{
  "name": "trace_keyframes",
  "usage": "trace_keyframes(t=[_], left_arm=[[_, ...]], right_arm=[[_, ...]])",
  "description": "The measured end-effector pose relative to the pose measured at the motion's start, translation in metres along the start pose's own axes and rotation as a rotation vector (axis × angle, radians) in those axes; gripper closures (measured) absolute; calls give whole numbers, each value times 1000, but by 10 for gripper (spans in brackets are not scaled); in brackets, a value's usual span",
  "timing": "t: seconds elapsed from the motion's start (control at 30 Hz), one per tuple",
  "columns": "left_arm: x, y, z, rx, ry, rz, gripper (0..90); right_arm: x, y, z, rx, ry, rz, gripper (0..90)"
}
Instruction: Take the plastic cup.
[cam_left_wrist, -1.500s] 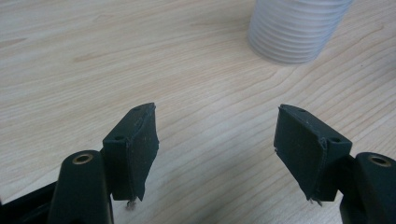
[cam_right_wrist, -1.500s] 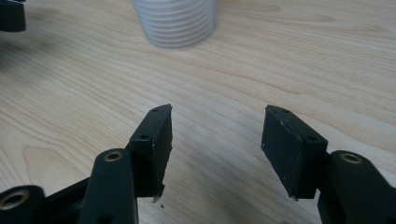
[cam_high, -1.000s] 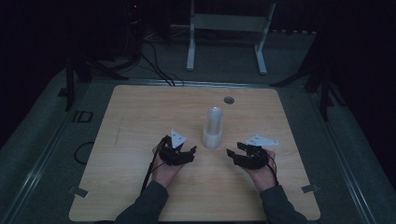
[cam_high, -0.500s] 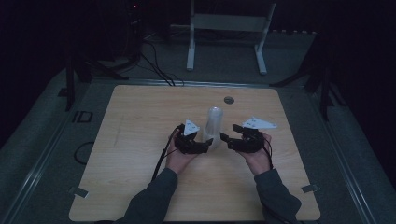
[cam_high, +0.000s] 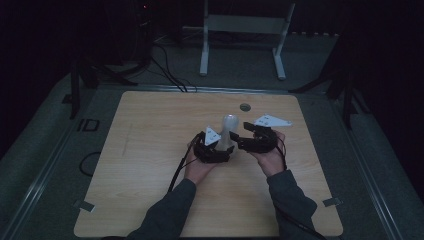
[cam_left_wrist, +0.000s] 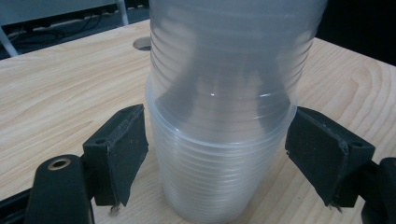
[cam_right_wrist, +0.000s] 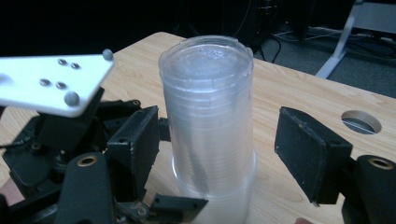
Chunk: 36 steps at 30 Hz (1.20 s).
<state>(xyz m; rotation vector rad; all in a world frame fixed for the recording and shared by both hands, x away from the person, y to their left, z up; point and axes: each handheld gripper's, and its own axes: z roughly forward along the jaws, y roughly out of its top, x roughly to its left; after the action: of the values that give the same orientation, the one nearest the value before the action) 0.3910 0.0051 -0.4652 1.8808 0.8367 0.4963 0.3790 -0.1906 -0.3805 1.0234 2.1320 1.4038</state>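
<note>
Clear plastic cups (cam_high: 227, 134), nested in a tall stack, stand upright mid-tabletop (cam_high: 150, 150), long axis vertical, closed bottoms facing up, rims down. Both tongs are spread: the left tongs (cam_left_wrist: 215, 154) bracket the wider bottom section, the right tongs (cam_right_wrist: 219, 140) the narrower column above. I'd pinch low with the left, then lift straight up with the right.

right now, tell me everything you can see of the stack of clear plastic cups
The stack of clear plastic cups is translucent and ribbed with rims: an upside-down column, flat base on top, rises from a wider nested lot below. It stands upright on the wooden table, near its middle. The left gripper brackets the lower part and the right gripper the upper, jaws open, with small gaps either side.
</note>
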Motion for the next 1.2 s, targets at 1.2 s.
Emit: trace_keyframes(t=[1.2], left_arm=[[-5,1,4,-50,45,26,230]], right_arm=[[5,25,32,14,-12,-63,375]])
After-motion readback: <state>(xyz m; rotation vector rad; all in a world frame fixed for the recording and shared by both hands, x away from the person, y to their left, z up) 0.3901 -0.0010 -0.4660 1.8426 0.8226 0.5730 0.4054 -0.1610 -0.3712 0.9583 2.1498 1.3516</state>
